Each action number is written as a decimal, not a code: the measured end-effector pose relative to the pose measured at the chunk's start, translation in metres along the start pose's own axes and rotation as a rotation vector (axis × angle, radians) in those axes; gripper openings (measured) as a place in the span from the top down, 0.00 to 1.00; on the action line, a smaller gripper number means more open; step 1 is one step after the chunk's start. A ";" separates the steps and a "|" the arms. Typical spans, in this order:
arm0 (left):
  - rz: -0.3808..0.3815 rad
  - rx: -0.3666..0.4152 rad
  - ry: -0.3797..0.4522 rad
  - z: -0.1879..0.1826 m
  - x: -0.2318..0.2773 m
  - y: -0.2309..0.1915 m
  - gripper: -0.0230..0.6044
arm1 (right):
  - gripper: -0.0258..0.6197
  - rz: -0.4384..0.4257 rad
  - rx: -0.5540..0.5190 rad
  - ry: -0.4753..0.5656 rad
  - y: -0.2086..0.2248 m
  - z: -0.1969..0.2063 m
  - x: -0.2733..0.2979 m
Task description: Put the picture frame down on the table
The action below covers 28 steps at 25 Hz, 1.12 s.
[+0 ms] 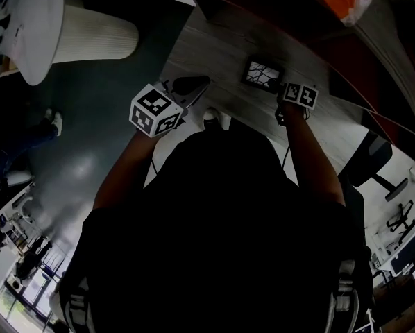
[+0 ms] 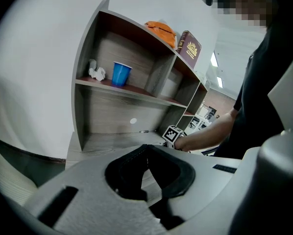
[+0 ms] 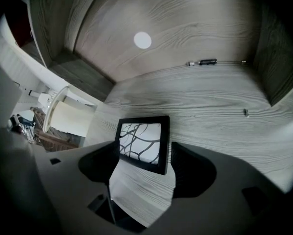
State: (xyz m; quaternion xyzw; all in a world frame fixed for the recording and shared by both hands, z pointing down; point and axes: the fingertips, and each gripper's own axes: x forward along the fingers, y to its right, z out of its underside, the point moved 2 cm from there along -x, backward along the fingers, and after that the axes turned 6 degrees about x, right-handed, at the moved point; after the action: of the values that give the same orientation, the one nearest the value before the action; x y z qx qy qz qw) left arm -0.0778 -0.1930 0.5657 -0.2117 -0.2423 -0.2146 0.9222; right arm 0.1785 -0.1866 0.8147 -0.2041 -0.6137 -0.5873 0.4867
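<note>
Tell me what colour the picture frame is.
The picture frame is black, clearest in the right gripper view.

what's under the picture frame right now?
Only the wood-grain table shows around the picture frame, which seems to lie flat on it between the right gripper's open jaws. The patch beneath the frame and the frame's back are covered, so nothing there can be checked.

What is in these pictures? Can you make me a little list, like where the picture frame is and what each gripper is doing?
picture frame: black, dark curvy lines on white, resting on the table
table: grey wood grain
right gripper: jaws apart, one on each side of the frame
left gripper: jaws together, holding nothing, off to the side
shelf: holds a blue cup
</note>
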 end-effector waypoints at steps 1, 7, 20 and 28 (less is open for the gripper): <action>0.003 0.005 0.001 -0.001 -0.001 -0.001 0.94 | 0.46 0.004 -0.005 0.004 -0.002 0.000 -0.002; 0.027 0.040 0.022 -0.013 -0.004 -0.001 0.94 | 0.50 0.018 -0.054 0.038 -0.018 0.001 -0.021; 0.049 0.117 0.064 -0.028 -0.025 -0.005 0.94 | 0.76 0.011 -0.147 0.169 -0.062 0.003 -0.082; 0.053 0.157 0.090 -0.039 -0.041 -0.009 0.94 | 0.89 -0.028 -0.176 0.227 -0.096 0.012 -0.114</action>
State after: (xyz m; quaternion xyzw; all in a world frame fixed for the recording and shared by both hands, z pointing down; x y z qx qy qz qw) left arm -0.1006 -0.2072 0.5157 -0.1352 -0.2108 -0.1799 0.9513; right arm 0.1457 -0.1607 0.6710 -0.1697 -0.5035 -0.6650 0.5249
